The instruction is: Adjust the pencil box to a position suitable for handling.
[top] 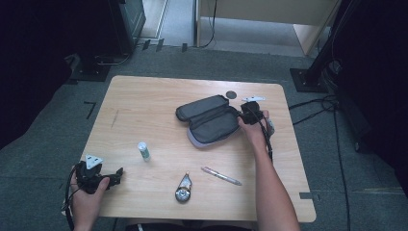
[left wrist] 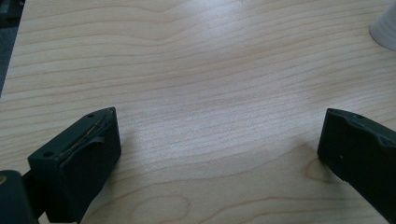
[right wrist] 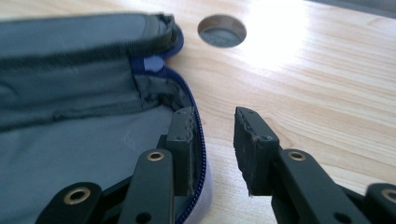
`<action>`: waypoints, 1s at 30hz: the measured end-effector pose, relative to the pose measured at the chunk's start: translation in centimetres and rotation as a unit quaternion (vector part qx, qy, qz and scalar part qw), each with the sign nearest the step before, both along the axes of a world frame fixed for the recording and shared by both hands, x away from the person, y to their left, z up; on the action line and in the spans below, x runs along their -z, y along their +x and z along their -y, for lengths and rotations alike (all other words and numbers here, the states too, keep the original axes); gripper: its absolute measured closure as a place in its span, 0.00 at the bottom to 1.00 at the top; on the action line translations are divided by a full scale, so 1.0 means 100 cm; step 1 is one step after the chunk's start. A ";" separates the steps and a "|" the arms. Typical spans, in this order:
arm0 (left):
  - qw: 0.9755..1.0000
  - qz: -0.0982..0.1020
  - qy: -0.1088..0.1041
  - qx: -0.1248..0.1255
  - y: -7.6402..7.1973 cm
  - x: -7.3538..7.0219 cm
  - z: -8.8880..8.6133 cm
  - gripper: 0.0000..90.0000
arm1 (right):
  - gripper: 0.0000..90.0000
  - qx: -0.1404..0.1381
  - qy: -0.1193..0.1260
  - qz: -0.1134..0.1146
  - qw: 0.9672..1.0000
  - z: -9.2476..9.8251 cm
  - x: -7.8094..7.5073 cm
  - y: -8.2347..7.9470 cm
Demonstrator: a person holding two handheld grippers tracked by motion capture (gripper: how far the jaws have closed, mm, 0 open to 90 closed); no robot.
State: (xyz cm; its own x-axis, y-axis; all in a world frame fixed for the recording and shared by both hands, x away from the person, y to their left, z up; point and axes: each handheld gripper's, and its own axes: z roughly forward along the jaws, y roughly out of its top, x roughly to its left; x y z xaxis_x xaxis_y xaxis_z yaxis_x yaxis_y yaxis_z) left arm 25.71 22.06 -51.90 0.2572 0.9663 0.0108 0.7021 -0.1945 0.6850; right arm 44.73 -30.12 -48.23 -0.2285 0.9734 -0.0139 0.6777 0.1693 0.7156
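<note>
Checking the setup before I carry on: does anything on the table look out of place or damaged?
Nothing looks damaged or spilled. The pencil case lies unzipped and spread open, the right tongs open at its rim. The pen and small tube lie loose nearby.

The desk [top: 144, 110] is pale wood with a wavy light-brown grain. The open pencil case [top: 208, 119] near its far right corner is dark grey outside, lighter grey inside, with a blue zip line along its rim. Left of the case stands a small white tube [top: 143, 151] with a green band. Nearer than the case lies a pink and silver pen [top: 221, 176]. Both grippers, left [top: 111, 177] and right [right wrist: 212, 135], are black, with brass-coloured rivets on the right jaws.
</note>
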 end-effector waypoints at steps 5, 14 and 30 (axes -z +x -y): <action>1.000 0.000 0.000 0.000 0.000 0.000 0.000 0.00 | 0.99 0.003 0.014 -0.019 1.000 -0.003 -0.001 -0.006; 1.000 0.000 0.000 0.000 0.000 0.000 0.000 0.00 | 0.99 0.042 0.071 -0.049 0.995 -0.005 -0.013 -0.025; 1.000 0.000 -0.001 0.000 0.000 0.000 0.000 0.00 | 0.99 0.097 0.098 -0.037 0.990 -0.014 -0.003 -0.101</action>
